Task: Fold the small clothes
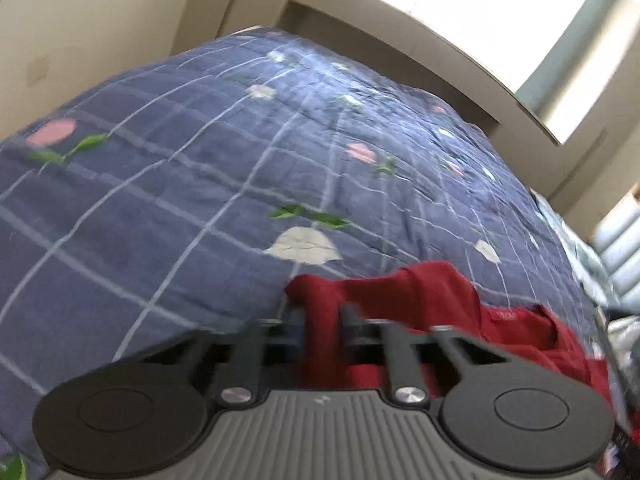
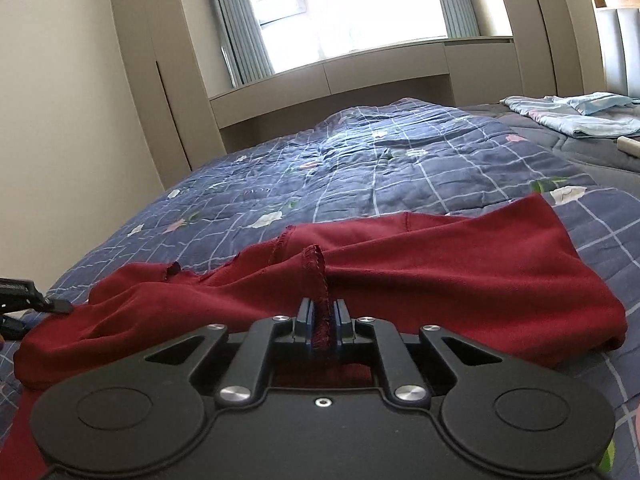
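Observation:
A dark red garment [image 2: 460,264] lies bunched on a blue checked quilt [image 2: 380,160] on a bed. My right gripper [image 2: 322,310] is shut on a stitched hem of the red garment, which stands up between its jaws. My left gripper [image 1: 322,314] is shut on another fold of the red garment [image 1: 424,292]; the cloth trails off to its right. The tip of the left gripper [image 2: 36,300] shows at the left edge of the right wrist view, at the garment's far end.
A light blue folded cloth [image 2: 576,116] lies at the bed's far right. A beige built-in desk [image 2: 360,76] and window stand behind the bed. A padded headboard [image 2: 624,48] is at right. The wall and wardrobe [image 2: 132,80] run along the left.

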